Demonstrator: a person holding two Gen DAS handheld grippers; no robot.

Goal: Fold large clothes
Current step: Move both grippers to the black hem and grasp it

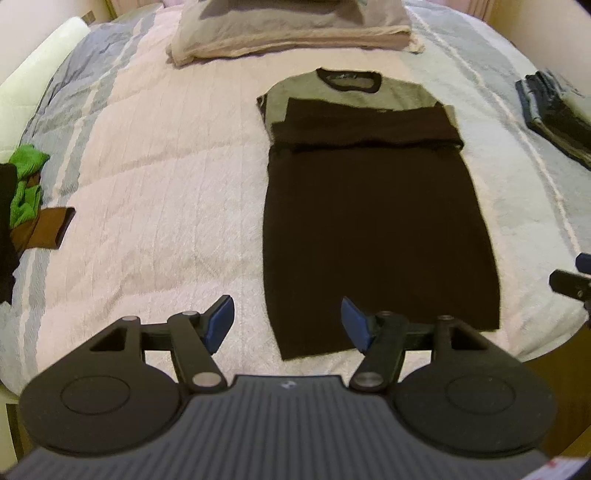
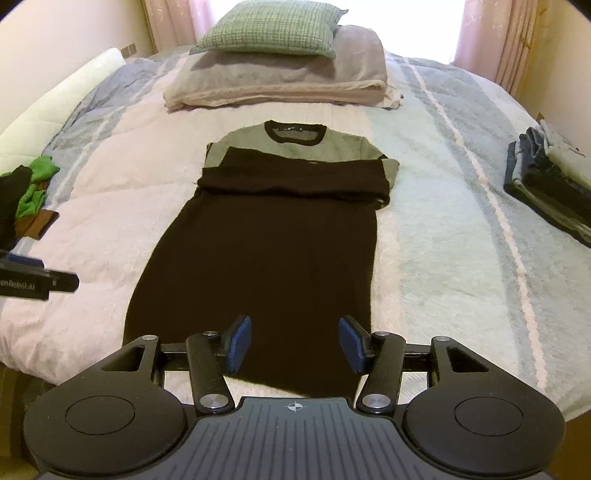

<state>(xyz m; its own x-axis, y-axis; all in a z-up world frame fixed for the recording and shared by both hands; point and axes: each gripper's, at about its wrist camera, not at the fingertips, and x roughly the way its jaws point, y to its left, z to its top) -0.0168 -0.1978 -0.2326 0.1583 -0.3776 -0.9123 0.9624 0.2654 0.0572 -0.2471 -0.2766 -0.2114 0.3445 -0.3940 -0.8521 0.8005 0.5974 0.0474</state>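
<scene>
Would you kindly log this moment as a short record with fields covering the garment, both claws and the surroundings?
garment: grey-and-black long knit top, flat on striped fleece bedspread, sleeves folded across chest
left claw: open, empty, near hem's left corner
right claw: open, empty, over hem
far end: green checked cushion on folded beige blanket
right edge: stack of folded jeans
left edge: green and brown clothes heap
</scene>
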